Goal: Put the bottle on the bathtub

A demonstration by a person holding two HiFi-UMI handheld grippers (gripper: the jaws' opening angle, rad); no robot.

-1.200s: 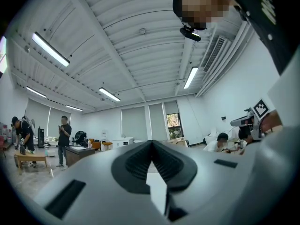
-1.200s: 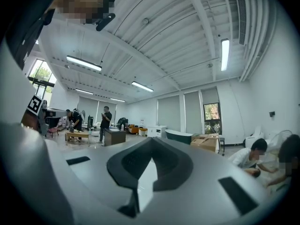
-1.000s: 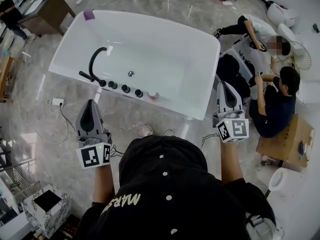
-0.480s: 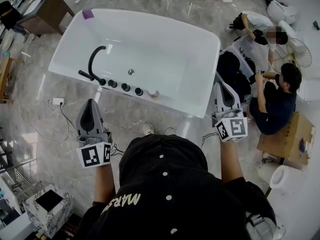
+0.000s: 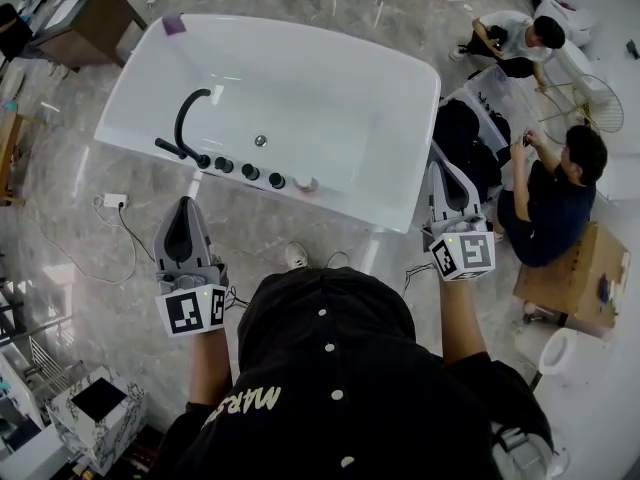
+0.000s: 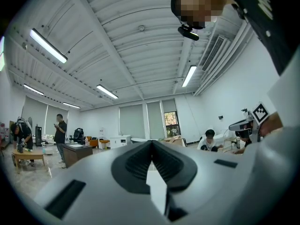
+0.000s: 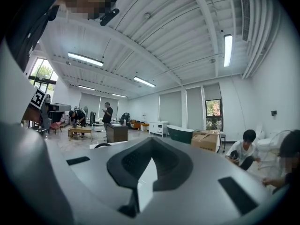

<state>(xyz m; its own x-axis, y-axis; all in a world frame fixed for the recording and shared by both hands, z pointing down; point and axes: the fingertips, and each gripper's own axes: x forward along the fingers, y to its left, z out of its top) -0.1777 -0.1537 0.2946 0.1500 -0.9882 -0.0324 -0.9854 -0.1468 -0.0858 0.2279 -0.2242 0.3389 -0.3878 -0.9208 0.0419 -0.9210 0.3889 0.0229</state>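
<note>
Bottle [image 5: 305, 185]: prob. the small pale pinkish thing on the tub's near rim, just right of the knobs. Too small to be sure.
Handling: I judged it light and stiff, likely smooth plastic. It could skid or tip on a glossy rim.
Hold: across the body at mid-height, pads square on, not by the cap.
Floor [image 5: 70, 238]: grey marbled stone, polished. A white socket strip [image 5: 115, 202] w/ cord lay on it.
L gripper [image 5: 185, 208]: clenched on nothing. Grey plastic shell, black ribbed pads meeting in a V. I held it short of the tub, apart from the rim.
Tap [image 5: 185, 118]: black curved spout, matt.
Knobs [image 5: 250, 176]: round, black, in a row along the near rim.
Bathtub [image 5: 345, 203]: white, glossy, rounded rectangle w/ a wide flat rim. Drain in the middle, purple scrap at the far left corner.
R gripper [image 5: 438, 168]: also clenched, empty. Same build, near the tub's right corner.
Far right: two people crouched, brown cardboard box by them.
</note>
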